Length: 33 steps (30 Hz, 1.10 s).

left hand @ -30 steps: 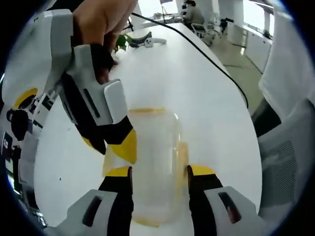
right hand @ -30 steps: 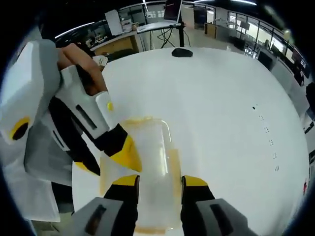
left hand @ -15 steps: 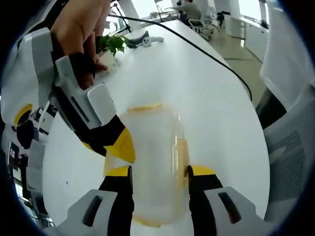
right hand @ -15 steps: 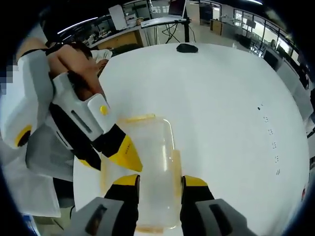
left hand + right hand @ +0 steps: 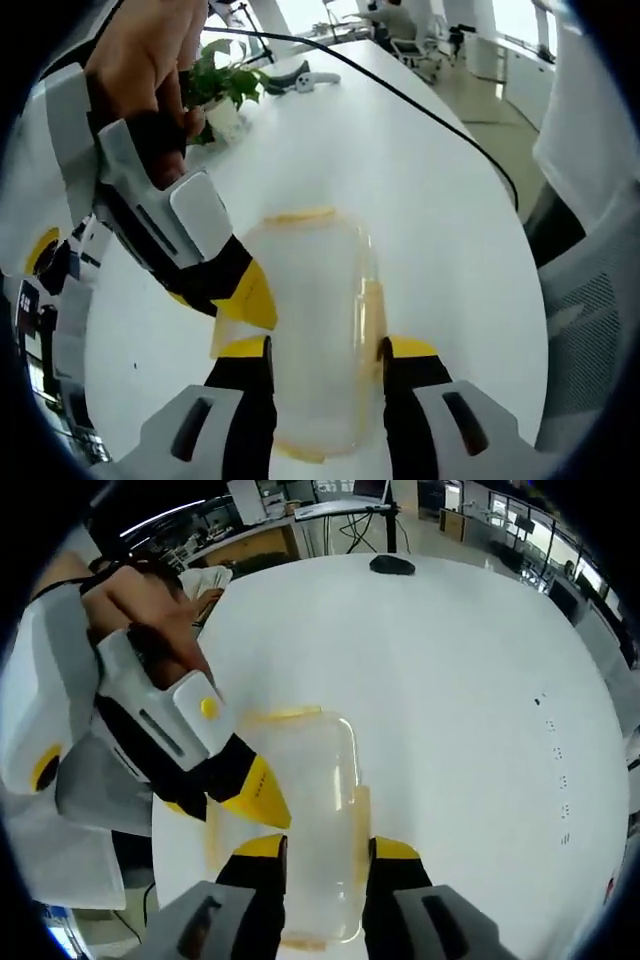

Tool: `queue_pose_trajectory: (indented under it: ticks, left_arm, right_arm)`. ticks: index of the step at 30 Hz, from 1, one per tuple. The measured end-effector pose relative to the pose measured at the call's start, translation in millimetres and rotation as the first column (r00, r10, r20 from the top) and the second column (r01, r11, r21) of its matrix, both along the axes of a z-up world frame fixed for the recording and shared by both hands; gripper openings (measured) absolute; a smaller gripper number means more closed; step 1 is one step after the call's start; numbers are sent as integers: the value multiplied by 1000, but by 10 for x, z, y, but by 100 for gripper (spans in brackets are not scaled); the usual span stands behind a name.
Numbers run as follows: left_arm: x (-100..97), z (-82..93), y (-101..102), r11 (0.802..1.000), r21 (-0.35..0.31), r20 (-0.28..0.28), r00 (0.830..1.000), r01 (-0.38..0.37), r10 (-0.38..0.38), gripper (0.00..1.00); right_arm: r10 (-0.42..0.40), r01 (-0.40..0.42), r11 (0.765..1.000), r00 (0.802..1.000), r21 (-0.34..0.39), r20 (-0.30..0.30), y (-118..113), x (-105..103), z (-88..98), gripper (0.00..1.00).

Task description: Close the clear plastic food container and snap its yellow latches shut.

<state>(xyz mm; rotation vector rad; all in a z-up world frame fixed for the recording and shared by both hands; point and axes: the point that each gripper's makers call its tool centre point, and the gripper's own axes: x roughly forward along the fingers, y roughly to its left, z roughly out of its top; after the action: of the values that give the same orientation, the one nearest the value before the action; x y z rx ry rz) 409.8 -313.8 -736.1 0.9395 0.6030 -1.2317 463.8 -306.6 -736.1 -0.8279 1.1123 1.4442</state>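
The clear food container sits at twelve o'clock between the left gripper's open jaws, and likewise between the right gripper's open jaws.

Container is clear, slightly frosted plastic, smooth, with translucent yellow plastic latches. Counter is smooth matt white. My left claw: hard plastic, matt black and glossy yellow tips, white shell.

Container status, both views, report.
Both grippers open: left gripper, right gripper straddle the clear container. Lid on; yellow latches unclear. White table around it; nothing blocking.
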Motion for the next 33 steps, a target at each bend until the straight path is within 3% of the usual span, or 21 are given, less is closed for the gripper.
queue_pose_trajectory:
  ticks: [4,8,13,33]
  left_arm:
    - [-15,80,19,1000,-9,-5,1000,1,-1,36]
    - [-6,-38,-2,1000,-16,-1,1000,19,-19,36]
    - [-2,-8,-6,1000,-8,11,1000,14,-14,36]
    - [-13,-7,-8,1000,-3,31,999,13,-13,37]
  right_arm:
    - [20,-21,1000,999,-22,-36,-7,-25,-34,27]
    - [1,-1,1000,998,1,-68,-29,-55,-23,25]
    - [32,-33,999,998,-10,-61,-3,-62,-25,26]
    - [-5,6,999,1000,42,-27,2,-11,-4,28]
